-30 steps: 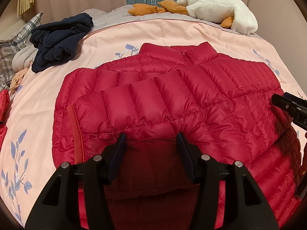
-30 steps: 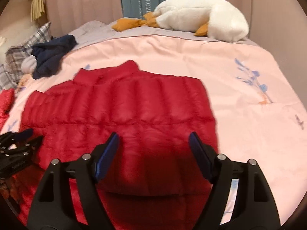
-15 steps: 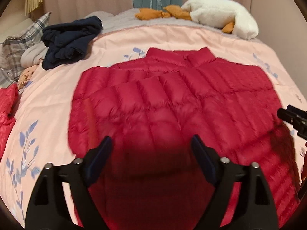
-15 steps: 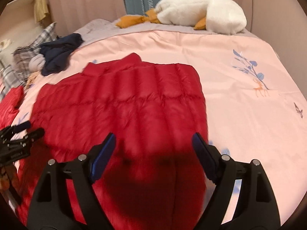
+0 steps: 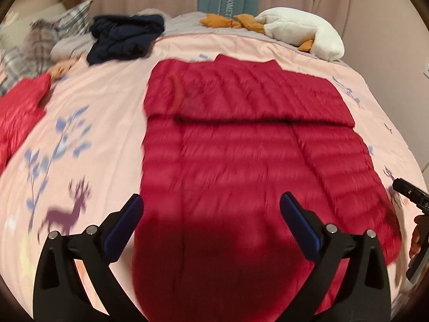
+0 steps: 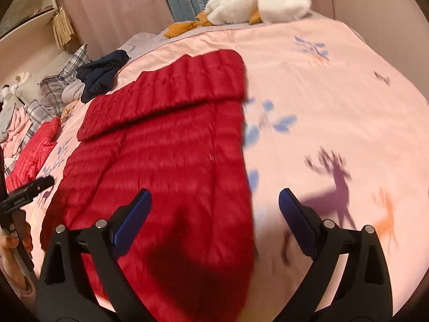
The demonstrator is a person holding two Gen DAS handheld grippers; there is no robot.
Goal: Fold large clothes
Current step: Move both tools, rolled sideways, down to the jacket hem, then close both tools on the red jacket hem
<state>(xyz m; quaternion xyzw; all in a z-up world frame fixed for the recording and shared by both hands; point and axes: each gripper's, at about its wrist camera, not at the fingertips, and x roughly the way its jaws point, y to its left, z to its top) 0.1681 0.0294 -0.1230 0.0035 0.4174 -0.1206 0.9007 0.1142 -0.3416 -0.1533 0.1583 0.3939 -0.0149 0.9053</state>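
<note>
A red quilted down jacket (image 5: 241, 150) lies flat on the pink bedspread (image 5: 88, 134), with its sleeves folded across the upper part. It also shows in the right wrist view (image 6: 166, 155). My left gripper (image 5: 211, 209) is open and empty, raised above the jacket's near hem. My right gripper (image 6: 214, 204) is open and empty above the jacket's right edge and the bare bedspread (image 6: 335, 107). The right gripper's tip shows at the right edge of the left wrist view (image 5: 410, 193); the left gripper's tip shows at the left of the right wrist view (image 6: 26, 190).
A dark navy garment (image 5: 123, 37) lies at the back left beside plaid pillows (image 5: 40, 43). Another red garment (image 5: 18, 110) lies at the left edge. A white plush duck (image 5: 303, 32) lies at the head of the bed.
Both grippers have pulled back and up from the jacket, and the left one has opened wide. The jacket now lies flat with the sleeves folded across it.
</note>
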